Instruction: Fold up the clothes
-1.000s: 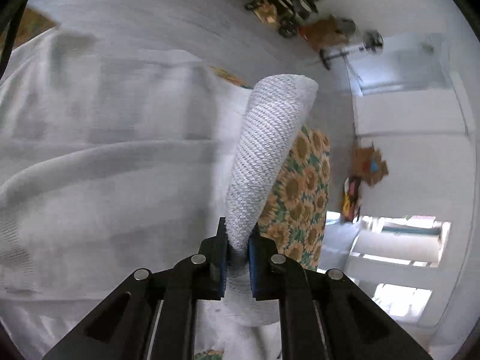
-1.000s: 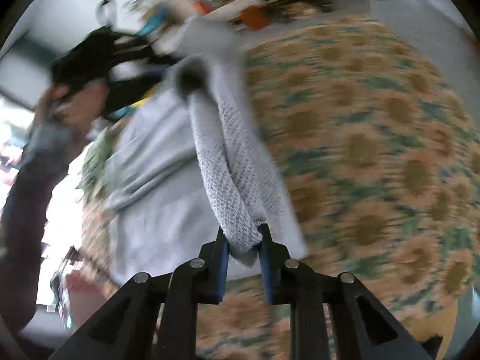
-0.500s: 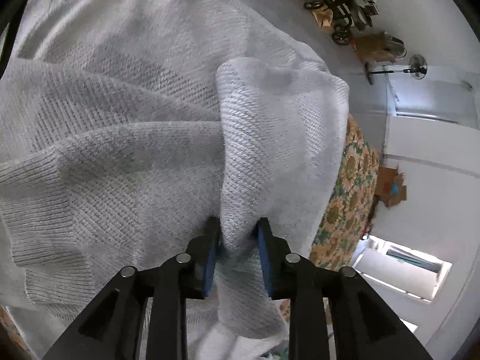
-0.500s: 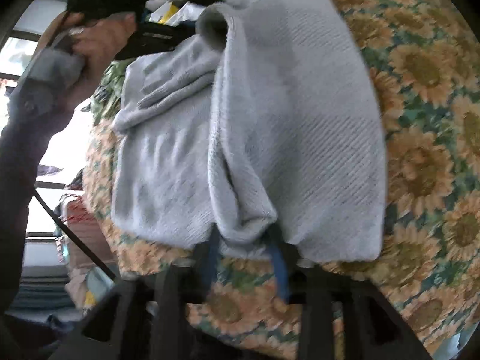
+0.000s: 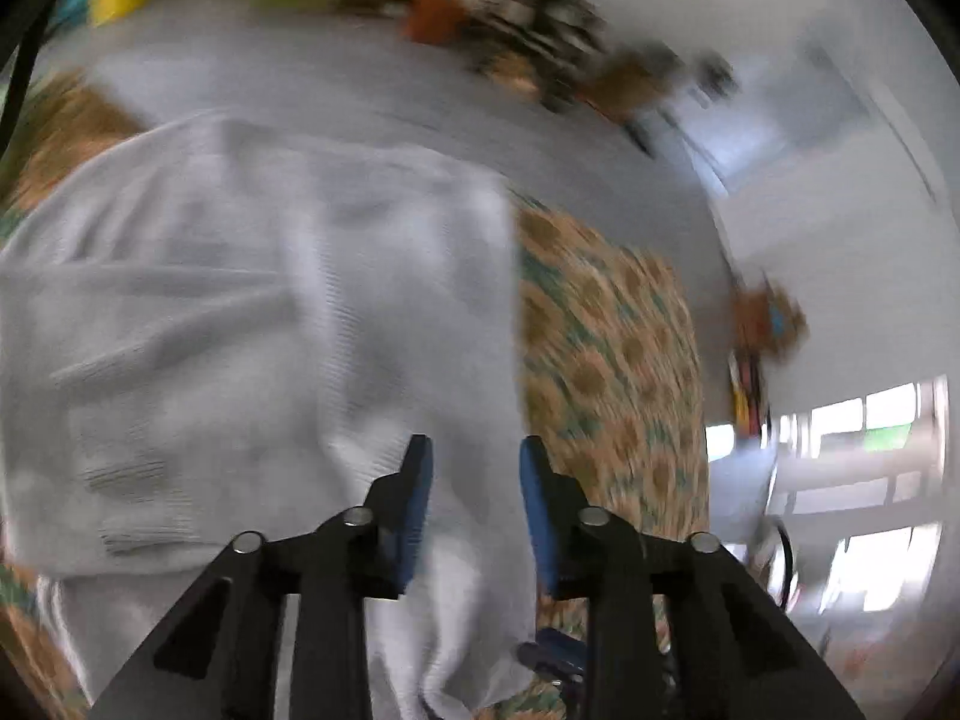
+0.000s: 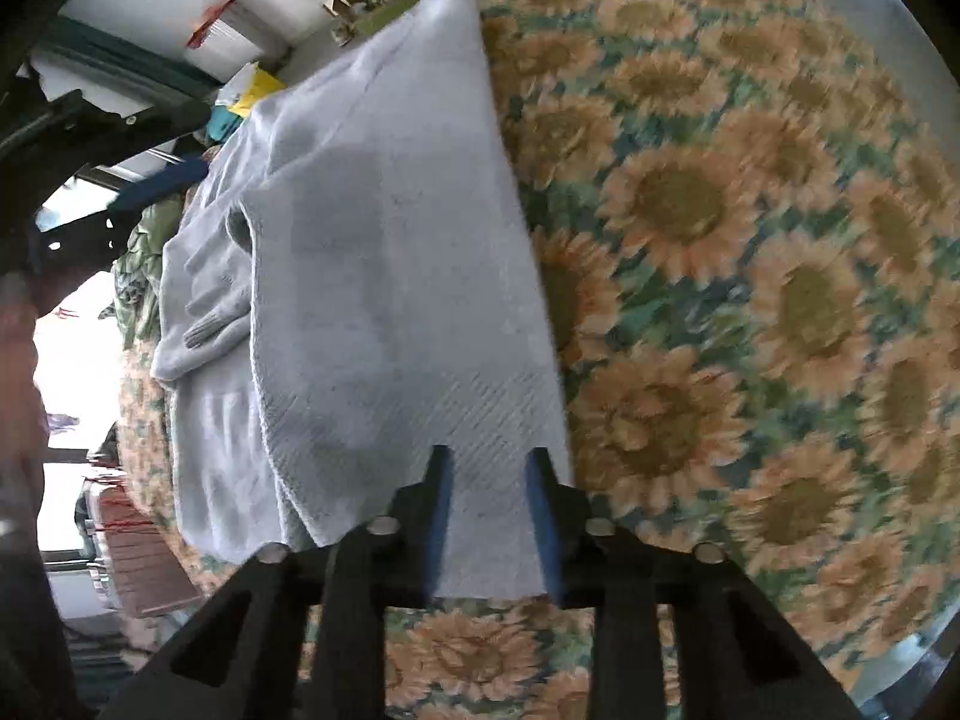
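Both tongs [image 5: 474,450] [image 6: 489,462] hang released above the sweater [image 6: 390,276], lying lengthwise away from them.

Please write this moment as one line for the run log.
left tool: open, released, jaws just closing | right tool: open, released, jaws just closing | grey sweater: folded over, flat on sunflower cloth

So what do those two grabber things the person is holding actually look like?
Both look alike. The left gripper and the right gripper each have two matte black fingers faced with blue pads, on angular black linkage arms joined by round silver pins. A thin black cable runs along the edge of the left view. Nothing the person wears shows clearly.
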`<state>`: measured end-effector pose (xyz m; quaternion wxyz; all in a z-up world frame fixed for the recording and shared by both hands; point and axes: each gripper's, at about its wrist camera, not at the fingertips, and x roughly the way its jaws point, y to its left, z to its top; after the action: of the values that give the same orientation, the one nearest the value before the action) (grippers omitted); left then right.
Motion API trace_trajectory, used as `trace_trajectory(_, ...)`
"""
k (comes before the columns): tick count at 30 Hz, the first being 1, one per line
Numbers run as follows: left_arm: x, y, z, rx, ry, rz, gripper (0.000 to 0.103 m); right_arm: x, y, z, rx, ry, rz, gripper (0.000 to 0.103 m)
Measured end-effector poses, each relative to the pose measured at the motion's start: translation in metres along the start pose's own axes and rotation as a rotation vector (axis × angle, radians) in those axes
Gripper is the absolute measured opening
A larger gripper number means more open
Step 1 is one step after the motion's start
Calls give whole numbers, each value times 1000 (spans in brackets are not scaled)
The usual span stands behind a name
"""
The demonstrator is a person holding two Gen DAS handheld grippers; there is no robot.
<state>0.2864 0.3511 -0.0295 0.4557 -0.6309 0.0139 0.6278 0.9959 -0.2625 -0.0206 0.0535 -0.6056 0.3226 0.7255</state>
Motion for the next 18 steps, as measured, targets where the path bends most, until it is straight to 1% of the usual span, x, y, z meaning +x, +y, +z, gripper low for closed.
trace_trajectory(1, 9, 0, -5, -14, 23, 10, 25, 5, 5, -3, -13, 9, 19, 27)
trace_trajectory(3, 28, 3, -16, -53, 66, 37, 25, 14, 17, -10, -46, 25, 31, 27)
trace_trajectory(4, 33, 8, -17, -69, 67, 69, 25, 20, 22, -13, -53, 37, 34, 27)
trace_trajectory(7, 30, 36, -33, -158, 46, 106, 24, 30, 35, -20, -83, 54, 56, 27)
trace_trajectory(8, 30, 46, -36, -185, 48, 124, 21, 34, 39, -23, -101, 62, 65, 27)
trace_trajectory(10, 33, 65, -46, -239, 62, 169, 21, 38, 40, -27, -124, 82, 63, 27)
trace_trajectory(11, 36, 75, -52, -266, 73, 196, 17, 38, 38, -29, -129, 80, 62, 27)
trace_trajectory(12, 39, 82, -57, -290, 77, 173, 12, 39, 38, -29, -131, 77, 64, 27)
trace_trajectory(14, 36, 86, -65, -327, 47, 138, 11, 38, 35, -28, -124, 82, 70, 27)
trace_trajectory(17, 31, 86, -69, -389, 64, 121, 11, 39, 39, -25, -141, 99, 65, 28)
trace_trajectory(18, 27, 86, -71, -408, 66, 108, 11, 39, 41, -24, -151, 106, 60, 29)
